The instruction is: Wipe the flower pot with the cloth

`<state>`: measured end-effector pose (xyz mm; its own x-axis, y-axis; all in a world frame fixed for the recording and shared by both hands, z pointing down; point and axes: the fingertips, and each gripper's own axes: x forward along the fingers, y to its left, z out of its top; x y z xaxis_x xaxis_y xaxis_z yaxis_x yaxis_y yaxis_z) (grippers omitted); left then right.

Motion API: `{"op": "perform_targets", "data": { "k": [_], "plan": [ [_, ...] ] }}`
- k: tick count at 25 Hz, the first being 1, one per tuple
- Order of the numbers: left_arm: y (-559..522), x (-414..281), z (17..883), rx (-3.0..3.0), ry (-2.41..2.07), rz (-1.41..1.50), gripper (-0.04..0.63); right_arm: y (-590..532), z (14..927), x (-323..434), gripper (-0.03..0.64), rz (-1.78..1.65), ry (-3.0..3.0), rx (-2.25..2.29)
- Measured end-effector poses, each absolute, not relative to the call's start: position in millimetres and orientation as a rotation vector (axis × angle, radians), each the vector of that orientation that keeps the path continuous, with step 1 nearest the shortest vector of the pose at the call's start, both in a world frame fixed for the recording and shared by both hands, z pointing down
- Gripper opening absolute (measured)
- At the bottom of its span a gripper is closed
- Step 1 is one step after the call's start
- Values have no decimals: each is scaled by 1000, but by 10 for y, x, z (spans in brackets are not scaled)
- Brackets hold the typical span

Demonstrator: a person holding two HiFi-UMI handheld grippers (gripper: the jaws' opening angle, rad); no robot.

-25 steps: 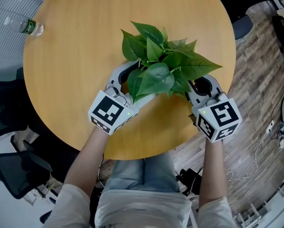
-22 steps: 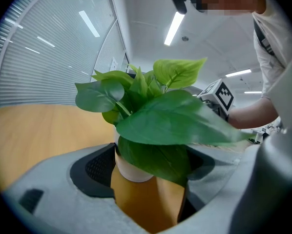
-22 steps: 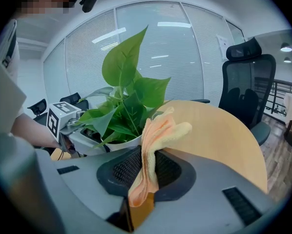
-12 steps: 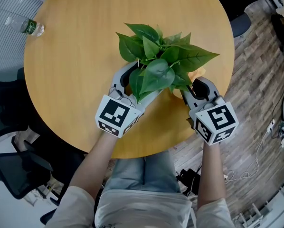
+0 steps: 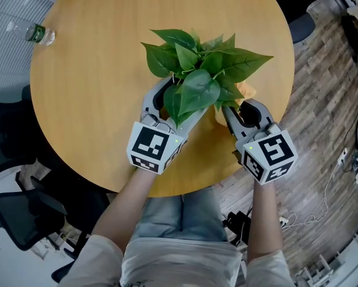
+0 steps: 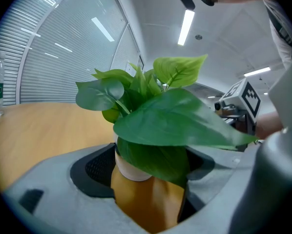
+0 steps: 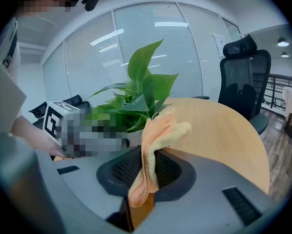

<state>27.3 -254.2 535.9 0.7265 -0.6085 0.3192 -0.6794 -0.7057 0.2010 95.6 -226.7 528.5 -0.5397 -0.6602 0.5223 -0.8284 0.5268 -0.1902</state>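
A leafy green plant (image 5: 197,70) stands in a white flower pot (image 6: 131,168) on the round wooden table (image 5: 95,70). My left gripper (image 5: 180,95) has its jaws wide around the pot and grips its sides; leaves hide most of the pot in the head view. In the left gripper view the pot fills the gap of the left gripper (image 6: 146,179). My right gripper (image 5: 239,101) is just right of the plant, shut on an orange cloth (image 5: 246,90). The cloth (image 7: 153,145) hangs bunched between the right gripper (image 7: 143,174) pads, close to the leaves.
A clear water bottle (image 5: 32,33) lies near the table's far left edge. The table's front edge runs just under both grippers. A black office chair (image 7: 243,77) stands beyond the table, another chair (image 5: 17,217) at the person's left. Cables lie on the wooden floor (image 5: 322,208) to the right.
The left gripper has turned with the pot in it, and the plant has swung slightly left. The right gripper with the cloth has edged left toward the pot.
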Motion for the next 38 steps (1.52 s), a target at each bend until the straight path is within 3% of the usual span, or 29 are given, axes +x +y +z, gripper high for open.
{"op": "perform_targets", "data": {
  "k": [19, 38],
  "plan": [
    [-2577, 284, 5378, 2584, -1061, 325, 391, -2114, 5344, 750, 63, 620, -2398, 1168],
    [-2422, -109, 5284, 2909, -381, 485, 393, -2160, 5380, 806, 63, 648, -2387, 1186]
  ]
}}
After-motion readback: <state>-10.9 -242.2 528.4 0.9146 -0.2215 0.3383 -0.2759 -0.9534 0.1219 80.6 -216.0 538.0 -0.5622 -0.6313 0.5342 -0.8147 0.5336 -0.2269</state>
